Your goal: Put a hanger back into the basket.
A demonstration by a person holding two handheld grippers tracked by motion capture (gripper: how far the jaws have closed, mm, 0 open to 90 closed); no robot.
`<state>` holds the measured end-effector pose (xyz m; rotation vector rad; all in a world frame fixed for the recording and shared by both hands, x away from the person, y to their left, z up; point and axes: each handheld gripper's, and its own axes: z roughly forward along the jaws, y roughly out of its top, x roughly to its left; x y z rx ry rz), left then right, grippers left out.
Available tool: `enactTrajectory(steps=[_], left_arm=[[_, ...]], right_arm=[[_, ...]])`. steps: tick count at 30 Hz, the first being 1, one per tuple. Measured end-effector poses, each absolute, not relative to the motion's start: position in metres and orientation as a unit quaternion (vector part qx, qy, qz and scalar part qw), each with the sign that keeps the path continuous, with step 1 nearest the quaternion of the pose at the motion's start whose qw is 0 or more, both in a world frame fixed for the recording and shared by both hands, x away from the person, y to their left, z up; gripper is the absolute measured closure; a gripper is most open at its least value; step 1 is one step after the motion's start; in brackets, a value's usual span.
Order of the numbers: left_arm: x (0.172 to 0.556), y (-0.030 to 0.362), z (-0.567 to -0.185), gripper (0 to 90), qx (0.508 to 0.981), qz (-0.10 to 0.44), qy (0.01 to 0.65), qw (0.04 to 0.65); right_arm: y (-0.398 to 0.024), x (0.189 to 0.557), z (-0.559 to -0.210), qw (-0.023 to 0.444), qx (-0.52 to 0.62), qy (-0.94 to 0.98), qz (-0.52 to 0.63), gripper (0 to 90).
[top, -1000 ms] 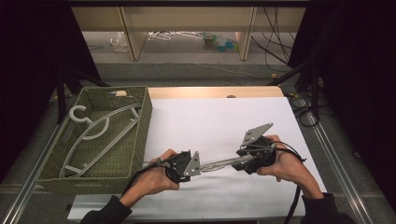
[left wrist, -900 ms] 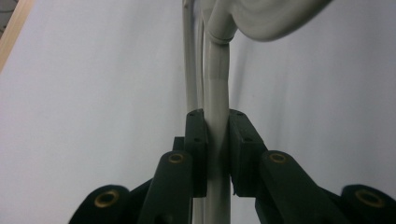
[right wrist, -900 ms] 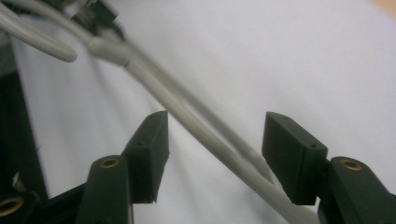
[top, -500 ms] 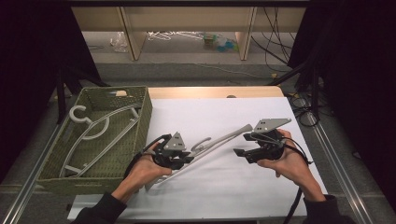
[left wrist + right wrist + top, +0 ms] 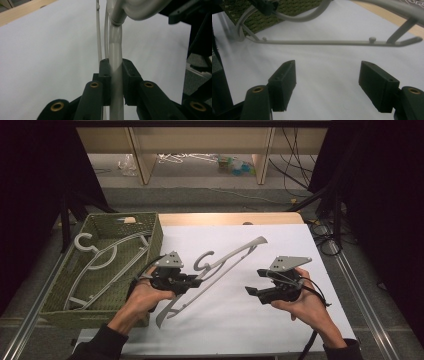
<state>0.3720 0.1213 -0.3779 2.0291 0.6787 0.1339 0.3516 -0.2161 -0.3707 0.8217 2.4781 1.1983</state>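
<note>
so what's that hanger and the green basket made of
The hanger looks like moulded plastic: pale grey, smooth with a slight sheen, rounded bars and small moulded pegs on its lower bar. The basket appears to be olive-green woven-look plastic or wicker; its walls show a regular lattice, too coarse here to say which.

Left black two-jaw gripper (image 5: 196, 281) held in the left hand (image 5: 145, 295), jaws clamped tight, pointing right, right black two-jaw gripper (image 5: 250, 291) in the right hand (image 5: 305, 302), jaws wide apart, just been opening, nothing between them, forearms entering from below
</note>
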Motion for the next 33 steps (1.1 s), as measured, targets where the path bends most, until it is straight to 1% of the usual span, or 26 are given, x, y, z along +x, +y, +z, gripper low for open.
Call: enactTrajectory(steps=[4,9,11,16,18,21,27,33], left_arm=[[0.373,0.134,-0.364,79.3,0.813,0.042,0.299,0.498],[0.375,0.143,-0.343,79.3,0.805,0.039,0.302,0.509],[0.376,0.144,-0.334,79.4,0.799,0.031,0.304,0.517],[0.378,0.147,-0.312,79.4,0.797,0.038,0.301,0.522],[0.378,0.152,-0.305,79.4,0.793,0.031,0.301,0.529],[0.378,0.162,-0.294,79.4,0.788,0.036,0.306,0.533],[0.382,0.201,-0.276,79.4,0.760,0.047,0.338,0.553],[0.383,0.243,-0.264,79.4,0.748,0.079,0.366,0.548]], right_arm=[[-0.215,0.343,-0.377,0.129,0.274,0.854,0.423,29.3],[-0.215,0.337,-0.393,0.110,0.272,0.860,0.418,28.4],[-0.215,0.336,-0.396,0.107,0.273,0.862,0.414,28.3],[-0.216,0.335,-0.397,0.109,0.273,0.861,0.416,28.3],[-0.217,0.334,-0.396,0.104,0.276,0.860,0.417,28.3],[-0.219,0.333,-0.398,0.103,0.280,0.859,0.417,28.3],[-0.222,0.334,-0.400,0.105,0.282,0.859,0.415,28.3],[-0.220,0.334,-0.404,0.096,0.283,0.861,0.411,27.3]])
